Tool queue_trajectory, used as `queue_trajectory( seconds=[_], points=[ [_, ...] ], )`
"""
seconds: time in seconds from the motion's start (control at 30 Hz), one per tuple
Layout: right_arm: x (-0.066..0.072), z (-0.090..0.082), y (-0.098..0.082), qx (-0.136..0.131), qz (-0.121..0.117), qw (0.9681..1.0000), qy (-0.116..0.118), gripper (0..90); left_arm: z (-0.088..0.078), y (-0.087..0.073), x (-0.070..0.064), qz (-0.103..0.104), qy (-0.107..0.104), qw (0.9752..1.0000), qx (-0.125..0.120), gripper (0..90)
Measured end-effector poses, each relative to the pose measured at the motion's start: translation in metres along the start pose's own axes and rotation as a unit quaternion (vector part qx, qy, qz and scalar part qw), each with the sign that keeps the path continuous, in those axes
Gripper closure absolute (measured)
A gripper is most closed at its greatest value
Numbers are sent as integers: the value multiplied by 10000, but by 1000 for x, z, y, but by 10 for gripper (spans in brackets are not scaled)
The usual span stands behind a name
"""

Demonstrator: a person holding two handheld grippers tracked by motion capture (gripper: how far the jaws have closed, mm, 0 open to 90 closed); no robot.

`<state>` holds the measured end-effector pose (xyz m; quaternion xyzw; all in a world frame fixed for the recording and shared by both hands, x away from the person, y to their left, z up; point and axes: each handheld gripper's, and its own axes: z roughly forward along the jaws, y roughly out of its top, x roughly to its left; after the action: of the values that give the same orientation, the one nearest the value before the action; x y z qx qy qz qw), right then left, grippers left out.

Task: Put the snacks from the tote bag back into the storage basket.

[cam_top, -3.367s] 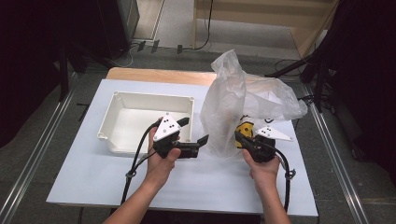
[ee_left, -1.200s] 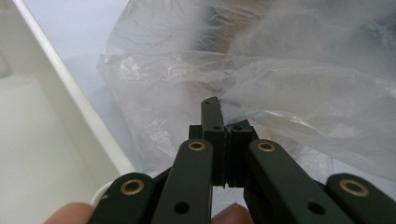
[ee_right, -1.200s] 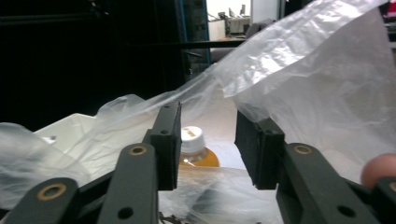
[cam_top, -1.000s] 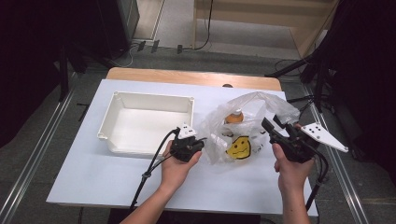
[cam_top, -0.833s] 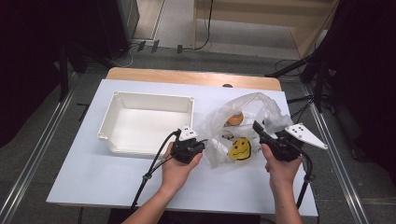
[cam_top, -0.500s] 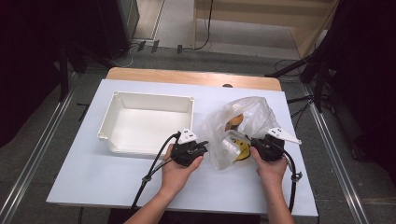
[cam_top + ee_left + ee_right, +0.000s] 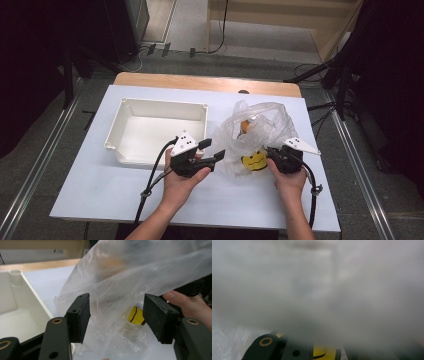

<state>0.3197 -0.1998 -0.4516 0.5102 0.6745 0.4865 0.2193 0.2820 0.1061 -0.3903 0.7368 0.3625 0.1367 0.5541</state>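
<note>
Forearms come in from six o'clock in the high view, each hand carrying a gripper. My left gripper [image 7: 216, 150] sits just left of the plastic bag [image 7: 260, 130], and its jaws have just been opening: in the left gripper view its pads [image 7: 82, 315] stand apart with loose film of the bag hanging between them, not pinched. My right gripper [image 7: 270, 152] is at four o'clock of the bag, pressed into its side by the yellow smiley ball [image 7: 254, 161]; its jaws stand nearly closed, having closed within the past second, and whether they pinch the bag or the ball I cannot tell, since film fogs the right gripper view. The ball lies inside the bag on the white table [image 7: 90, 190]. An orange thing [image 7: 245, 126] sits farther in, toward twelve o'clock. The white bin [image 7: 150, 127] stands at nine o'clock of the bag.
</note>
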Motion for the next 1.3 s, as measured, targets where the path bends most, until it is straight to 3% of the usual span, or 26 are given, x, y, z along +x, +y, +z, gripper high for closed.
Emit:
queue_trajectory(
  seconds=[0.23, 0.27, 0.37, 0.4, 0.47, 0.57, 0.63, 0.67, 0.7, 0.73, 0.77, 0.8, 0.83, 0.87, 1.0, 1.1, 1.17, 1.3],
  points=[
    [0, 2, -1, 23, 1, 10000, 2, 831, -4, 17, -27, 280, -305, 9990, -160, 164],
    [0, 2, -1, 22, 18, 10000, -5, 830, -5, 21, -37, 376, -327, 9984, -272, 147],
    [-1, 1, -2, 25, 7, 10000, -11, 830, -6, 24, -46, 451, -177, 9981, -389, 137],
    [-2, 1, -2, 28, 29, 10000, -9, 829, -5, 26, -54, 634, -216, 9969, -418, 131],
    [-2, 2, -2, 40, 25, 10000, -11, 829, 0, 27, -60, 874, -252, 9953, -319, 116],
    [-1, 2, -2, 24, 8, 10000, 1, 829, 6, 26, -62, 929, -182, 9952, -246, 107],
    [0, 0, -2, 9, 37, 10000, 20, 829, 14, 25, -57, 831, 84, 9963, -201, 181],
    [0, 0, -2, 3, 34, 10000, 27, 828, 16, 25, -53, 762, 244, 9966, -197, 277],
    [0, 0, -2, 3, 34, 10000, 27, 828, 16, 25, -53, 762, 244, 9966, -197, 404],
    [-1, -2, -1, -19, 30, 10000, 59, 824, 21, 25, -45, 666, 445, 9967, -150, 514],
    [0, -2, 0, -48, 35, 10000, 64, 821, 21, 25, -45, 666, 445, 9967, -150, 605],
    [0, -2, 0, -48, 35, 10000, 64, 821, 23, 25, -41, 594, 463, 9971, -120, 605],
    [0, -4, 0, -103, 8, 9999, 106, 814, 26, 24, -34, 496, 476, 9976, -88, 734],
    [1, -4, 1, -116, 27, 9998, 133, 811, 28, 24, -29, 494, 524, 9974, -57, 778],
    [5, -9, 5, -254, -55, 9994, 217, 779, 35, 20, -15, 287, 597, 9978, 93, 863],
    [9, -12, 8, -329, -103, 9990, 295, 758, 38, 18, -9, 189, 631, 9977, 177, 879],
    [18, -19, 15, -530, -276, 9966, 564, 720, 42, 15, -4, 109, 708, 9971, 275, 885],
    [30, -25, 22, -669, -491, 9940, 716, 698, 49, 8, 2, 57, 774, 9959, 454, 889]
  ],
)
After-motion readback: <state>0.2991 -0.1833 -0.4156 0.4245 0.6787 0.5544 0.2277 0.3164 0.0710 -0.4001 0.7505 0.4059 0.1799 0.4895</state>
